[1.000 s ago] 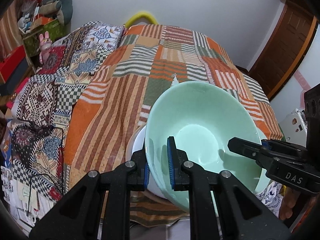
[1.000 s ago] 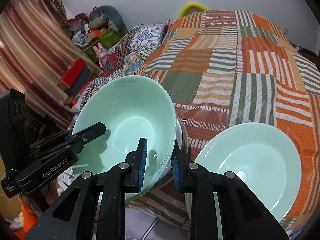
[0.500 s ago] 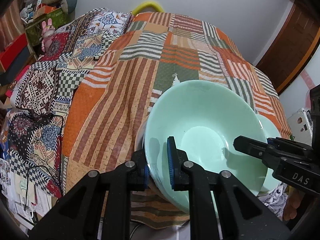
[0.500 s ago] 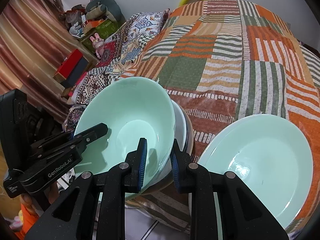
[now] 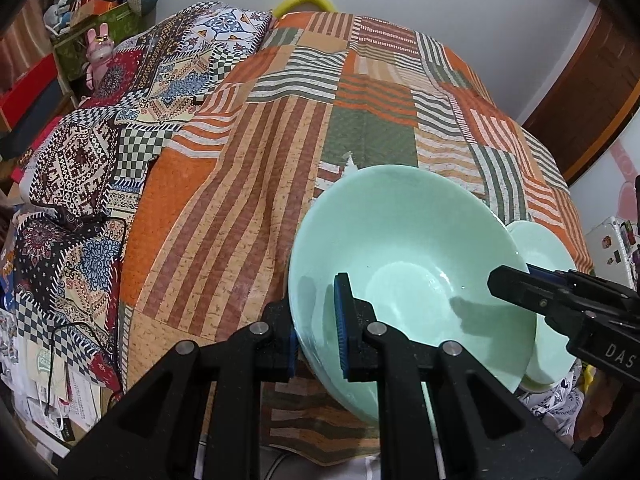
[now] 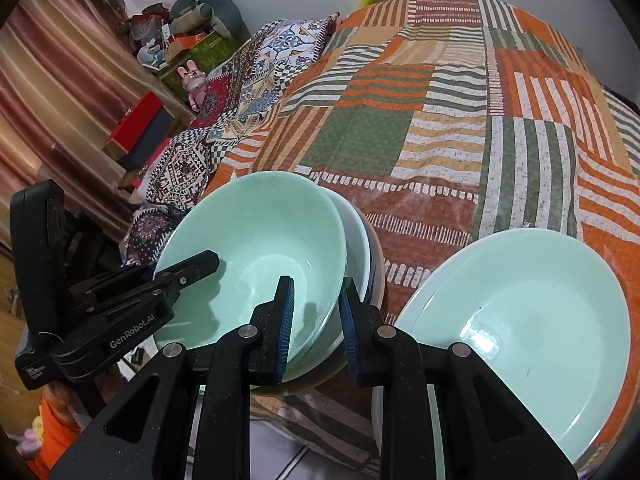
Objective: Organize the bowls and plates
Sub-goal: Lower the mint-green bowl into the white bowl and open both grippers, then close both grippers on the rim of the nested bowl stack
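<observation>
A mint green bowl sits on top of a stack of bowls, with a white bowl and a darker one under it, at the near edge of the bed. My left gripper is shut on the green bowl's near-left rim. My right gripper straddles the opposite rim with a visible gap around it, so it is open. In the left wrist view the right gripper reaches in from the right. A stack of mint green plates lies right of the bowls.
The bed carries a striped patchwork cover. A patterned quilt lies along its left side. Boxes and a toy rabbit stand by the curtain. The bed edge and tiled floor are just below the bowls.
The green bowl has come down from a tilted, lifted pose onto the bowl stack. My right gripper's jaws have spread apart from the rim. The left gripper still grips.
</observation>
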{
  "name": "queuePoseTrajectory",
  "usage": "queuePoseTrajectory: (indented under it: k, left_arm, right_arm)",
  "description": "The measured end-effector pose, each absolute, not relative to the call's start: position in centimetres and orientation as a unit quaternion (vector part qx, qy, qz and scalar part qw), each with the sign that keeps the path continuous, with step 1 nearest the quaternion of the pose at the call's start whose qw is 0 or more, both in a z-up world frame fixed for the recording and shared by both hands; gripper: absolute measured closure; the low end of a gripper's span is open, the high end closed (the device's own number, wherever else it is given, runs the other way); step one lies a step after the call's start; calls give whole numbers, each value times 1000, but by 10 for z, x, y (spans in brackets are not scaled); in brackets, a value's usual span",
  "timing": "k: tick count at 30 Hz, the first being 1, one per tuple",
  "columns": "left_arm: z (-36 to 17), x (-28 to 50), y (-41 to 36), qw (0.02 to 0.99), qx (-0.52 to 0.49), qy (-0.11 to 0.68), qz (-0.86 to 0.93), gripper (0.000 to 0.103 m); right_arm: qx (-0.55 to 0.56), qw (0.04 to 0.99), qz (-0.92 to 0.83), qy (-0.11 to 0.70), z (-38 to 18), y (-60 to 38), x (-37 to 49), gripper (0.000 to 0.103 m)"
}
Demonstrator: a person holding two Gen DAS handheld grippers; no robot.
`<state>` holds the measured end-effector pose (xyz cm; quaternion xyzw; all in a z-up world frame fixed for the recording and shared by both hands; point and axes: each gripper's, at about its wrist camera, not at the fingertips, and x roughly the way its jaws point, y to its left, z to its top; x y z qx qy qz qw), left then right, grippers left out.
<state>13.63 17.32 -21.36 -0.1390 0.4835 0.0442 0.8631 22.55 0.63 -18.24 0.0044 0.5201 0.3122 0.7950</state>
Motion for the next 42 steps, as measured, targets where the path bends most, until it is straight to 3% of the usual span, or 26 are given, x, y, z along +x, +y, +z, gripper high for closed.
queuePoseTrajectory:
  k: [8, 16, 21, 28, 30, 42]
  left_arm:
    - [-213, 138, 168, 863, -123, 487, 51, 87]
    - [-210, 139, 162, 861, -106, 494, 54, 80]
    - [-193, 131, 163, 879, -96, 462, 60, 56]
    - [-186, 126, 172, 884, -109, 449, 69, 49]
    - [-191, 125, 175, 880, -117, 454, 70, 48]
    - [-227, 122, 182, 858, -163, 485, 48, 47]
  right_arm:
    - [3, 796, 313, 518, -182, 6, 226, 82]
    - [6, 794, 315, 521, -180, -1, 224, 82]
    - [-4, 807, 304, 506, -172, -8, 221, 75]
    - [-2, 820, 295, 490, -164, -14, 221, 64]
    - [0, 821, 292, 490, -166, -15, 222, 59]
    - [25, 799, 292, 525, -192, -13, 231, 59]
